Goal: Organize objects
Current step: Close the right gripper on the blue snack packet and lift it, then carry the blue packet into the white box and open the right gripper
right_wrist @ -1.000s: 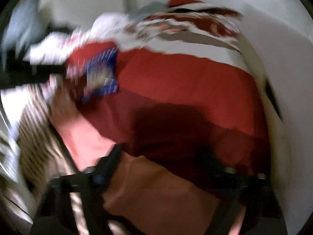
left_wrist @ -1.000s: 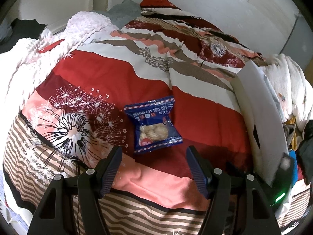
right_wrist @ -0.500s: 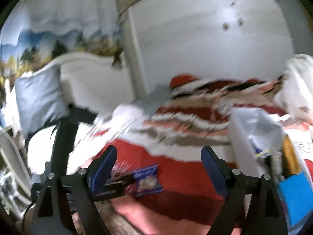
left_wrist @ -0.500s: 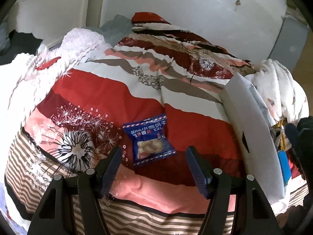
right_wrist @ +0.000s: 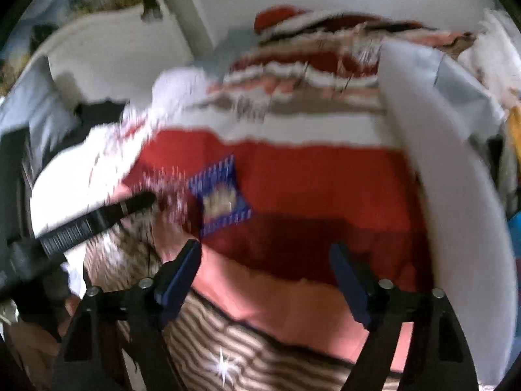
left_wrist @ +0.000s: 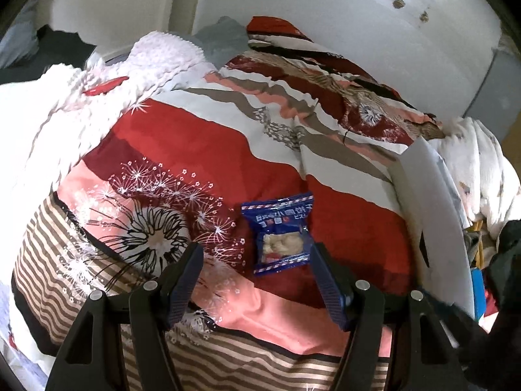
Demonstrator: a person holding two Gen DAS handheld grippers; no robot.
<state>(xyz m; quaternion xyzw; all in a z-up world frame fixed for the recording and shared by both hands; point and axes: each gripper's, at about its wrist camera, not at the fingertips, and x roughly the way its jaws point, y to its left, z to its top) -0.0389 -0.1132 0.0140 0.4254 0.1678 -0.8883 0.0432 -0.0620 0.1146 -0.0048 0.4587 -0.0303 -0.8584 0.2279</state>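
A blue snack packet (left_wrist: 280, 233) with a clear window lies flat on the red, patterned bedspread (left_wrist: 195, 150). My left gripper (left_wrist: 256, 254) hovers just above it and stands open. The packet's near end lies between the fingertips, closer to the right finger (left_wrist: 322, 270), and the pads do not press on it. In the blurred right wrist view the same packet (right_wrist: 221, 195) lies up and left of my right gripper (right_wrist: 265, 249). Its jaws are wide and closing, with only bedspread (right_wrist: 309, 176) between them. One left finger (right_wrist: 97, 218) reaches in from the left.
A white box wall (left_wrist: 433, 228) stands along the right side of the bed, with blue and yellow items behind it; it also shows in the right wrist view (right_wrist: 456, 179). White fluffy bedding (left_wrist: 49, 123) is heaped at the left. A white wall rises behind.
The left gripper shifted slightly, so the packet now sits nearer its right finger. The right gripper's view swung up to the wall and back down to the bed, and its jaws stand wider than a second ago.
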